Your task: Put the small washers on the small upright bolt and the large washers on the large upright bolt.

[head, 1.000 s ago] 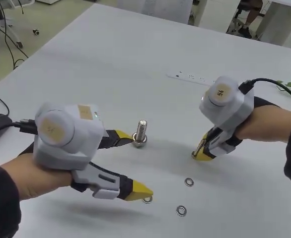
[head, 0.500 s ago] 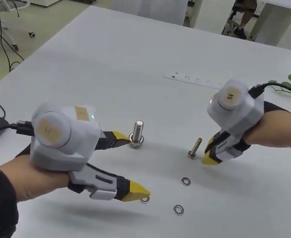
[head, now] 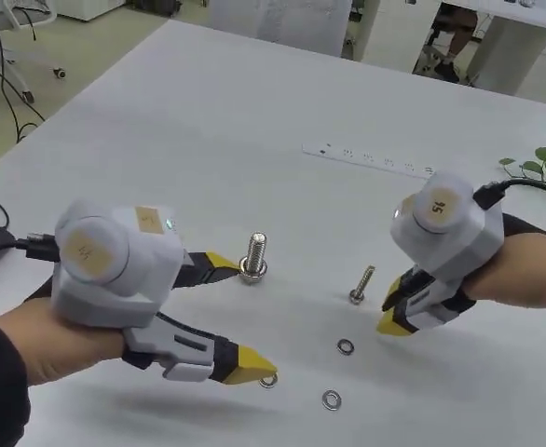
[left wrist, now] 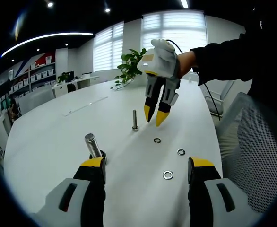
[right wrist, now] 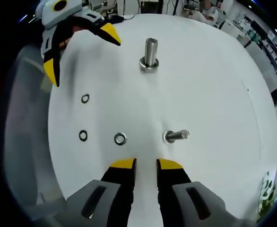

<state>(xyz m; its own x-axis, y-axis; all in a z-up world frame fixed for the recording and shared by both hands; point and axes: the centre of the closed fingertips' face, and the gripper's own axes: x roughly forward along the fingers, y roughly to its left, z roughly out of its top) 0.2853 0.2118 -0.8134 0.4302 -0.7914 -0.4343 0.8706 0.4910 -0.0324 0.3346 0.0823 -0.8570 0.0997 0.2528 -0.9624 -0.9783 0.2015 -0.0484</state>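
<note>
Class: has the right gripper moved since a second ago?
Yes. The right gripper has drawn back from the small bolt, towards the person. A second ago its tips were at the bolt; now there is a gap.

Shiny threaded metal large bolt [head: 254, 257] and small bolt [head: 361, 283], bright metal washers [head: 346, 346], smooth matt tabletop [head: 208, 121].

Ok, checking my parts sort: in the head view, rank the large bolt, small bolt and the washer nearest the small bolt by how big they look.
1. large bolt
2. small bolt
3. washer nearest it

All sit at similar distance, so the order looks reliable.
</note>
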